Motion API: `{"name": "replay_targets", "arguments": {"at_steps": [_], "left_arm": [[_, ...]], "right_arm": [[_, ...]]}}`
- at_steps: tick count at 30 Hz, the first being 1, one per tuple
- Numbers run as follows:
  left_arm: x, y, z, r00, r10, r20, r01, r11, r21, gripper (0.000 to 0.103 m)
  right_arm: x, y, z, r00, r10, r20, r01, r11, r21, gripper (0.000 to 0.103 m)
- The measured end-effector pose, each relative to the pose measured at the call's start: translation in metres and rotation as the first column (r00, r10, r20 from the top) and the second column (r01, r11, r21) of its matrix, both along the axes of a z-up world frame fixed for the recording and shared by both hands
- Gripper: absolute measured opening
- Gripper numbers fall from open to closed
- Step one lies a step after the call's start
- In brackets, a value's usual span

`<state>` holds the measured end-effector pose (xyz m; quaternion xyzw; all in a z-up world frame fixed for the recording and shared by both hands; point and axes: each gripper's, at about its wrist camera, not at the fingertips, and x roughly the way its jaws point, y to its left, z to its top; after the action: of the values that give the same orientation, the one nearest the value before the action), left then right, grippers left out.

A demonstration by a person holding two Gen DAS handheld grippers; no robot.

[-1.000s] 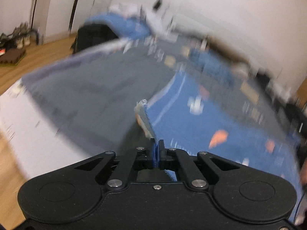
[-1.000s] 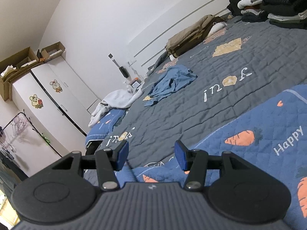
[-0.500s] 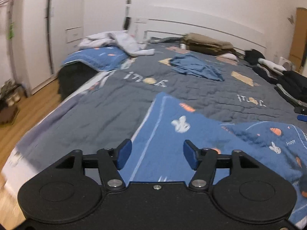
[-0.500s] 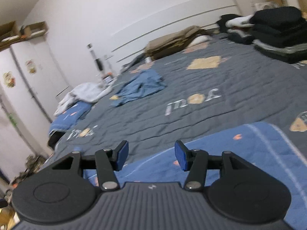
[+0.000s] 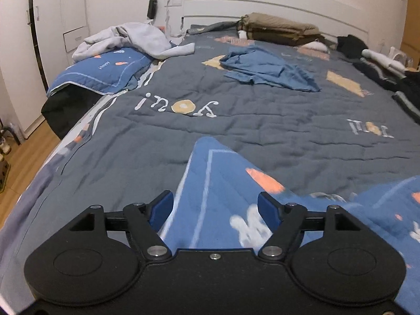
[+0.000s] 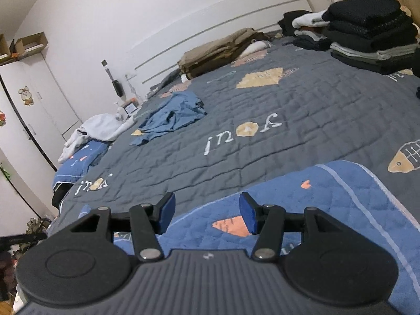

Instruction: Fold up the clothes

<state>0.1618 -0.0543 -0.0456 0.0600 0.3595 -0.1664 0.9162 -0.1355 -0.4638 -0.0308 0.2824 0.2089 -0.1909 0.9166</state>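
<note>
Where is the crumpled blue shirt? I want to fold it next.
Crumpled blue shirt: far end of the bed in both views, between the white garment and folded tan pile.

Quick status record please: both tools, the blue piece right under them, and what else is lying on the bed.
left tool: open, holding nothing, over the blue carrot-print cloth
right tool: open, holding nothing, above the same cloth
cloth state: spread on the grey quilt, one corner pointing toward the headboard
unfolded items: crumpled blue garment; pale grey garment heaped at the left edge
folded items: dark stack at the right side; tan pile by the headboard
</note>
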Motion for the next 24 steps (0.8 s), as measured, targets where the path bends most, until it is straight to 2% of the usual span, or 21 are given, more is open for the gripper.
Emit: {"name": "replay_targets", "arguments": {"at_steps": [6,8,11,19,20,21,22,24], "left_arm": [[0.059,-0.015,-0.024,0.996,0.045,-0.070,-0.045,0.999,0.005,0.071],[0.071,-0.021,-0.030,0.995,0.047,-0.085,-0.047,0.999,-0.001,0.073],[0.087,-0.029,-0.038,0.993,0.051,-0.107,-0.052,0.999,-0.006,0.081],[0.118,-0.031,-0.061,0.980,0.072,-0.183,-0.083,0.995,-0.055,0.079],[0.122,-0.031,-0.064,0.978,0.074,-0.193,-0.087,0.994,-0.062,0.065],[0.123,-0.032,-0.066,0.979,0.062,-0.196,-0.076,0.995,-0.064,0.031],[0.120,-0.033,-0.066,0.981,0.027,-0.191,-0.039,0.997,-0.061,0.020],[0.108,-0.028,-0.060,0.987,-0.008,-0.161,-0.003,0.998,-0.067,0.006]], "right_arm": [[0.004,-0.001,-0.005,1.000,0.008,-0.026,-0.009,1.000,-0.021,0.053],[0.006,-0.002,-0.007,0.999,0.011,-0.039,-0.011,1.000,-0.020,0.053],[0.010,-0.004,-0.012,0.999,0.013,-0.049,-0.014,1.000,-0.015,0.053],[0.017,-0.006,-0.019,0.997,0.023,-0.068,-0.023,1.000,-0.005,0.053],[0.017,-0.005,-0.019,0.997,0.026,-0.069,-0.027,1.000,-0.009,0.053],[0.018,-0.004,-0.019,0.997,0.029,-0.070,-0.030,0.999,-0.012,0.053],[0.018,-0.003,-0.019,0.997,0.031,-0.070,-0.032,0.999,-0.013,0.053],[0.018,-0.004,-0.019,0.997,0.031,-0.069,-0.032,0.999,-0.008,0.053]]}}
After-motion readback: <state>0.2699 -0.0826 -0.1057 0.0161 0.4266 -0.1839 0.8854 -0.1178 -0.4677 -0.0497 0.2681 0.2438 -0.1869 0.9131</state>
